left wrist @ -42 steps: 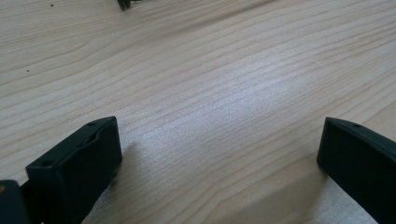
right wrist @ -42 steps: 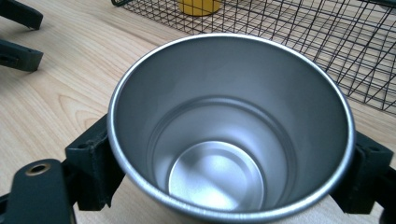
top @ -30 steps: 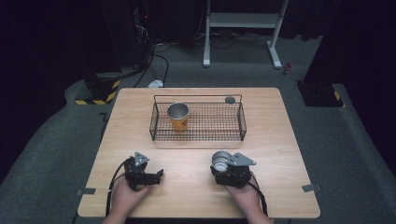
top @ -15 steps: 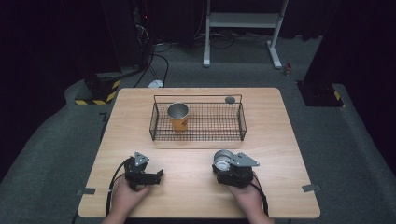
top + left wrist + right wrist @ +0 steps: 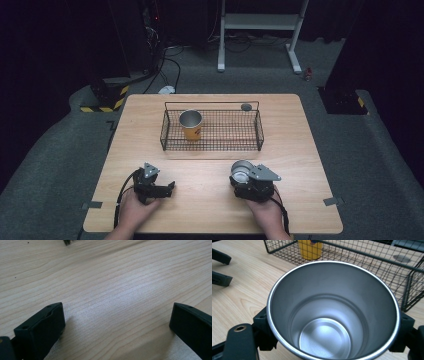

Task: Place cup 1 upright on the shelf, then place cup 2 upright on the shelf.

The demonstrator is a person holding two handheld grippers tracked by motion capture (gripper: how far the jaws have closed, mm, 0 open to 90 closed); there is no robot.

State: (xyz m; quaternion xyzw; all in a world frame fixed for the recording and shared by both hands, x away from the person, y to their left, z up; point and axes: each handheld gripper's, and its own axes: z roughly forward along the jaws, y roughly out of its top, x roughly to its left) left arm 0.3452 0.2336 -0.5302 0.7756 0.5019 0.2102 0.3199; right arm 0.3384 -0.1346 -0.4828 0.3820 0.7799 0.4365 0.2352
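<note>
Steel cup (image 5: 332, 315) sits gripped in my right claw (image 5: 245, 176), low over the bench's (image 5: 300, 200) near half, mouth tipped toward me, inside bare and shiny. My left claw (image 5: 159, 187) rests released on bare wood. Beyond lies open bench, then the wire basket (image 5: 210, 148) holding a yellow cup (image 5: 191, 125).
</note>
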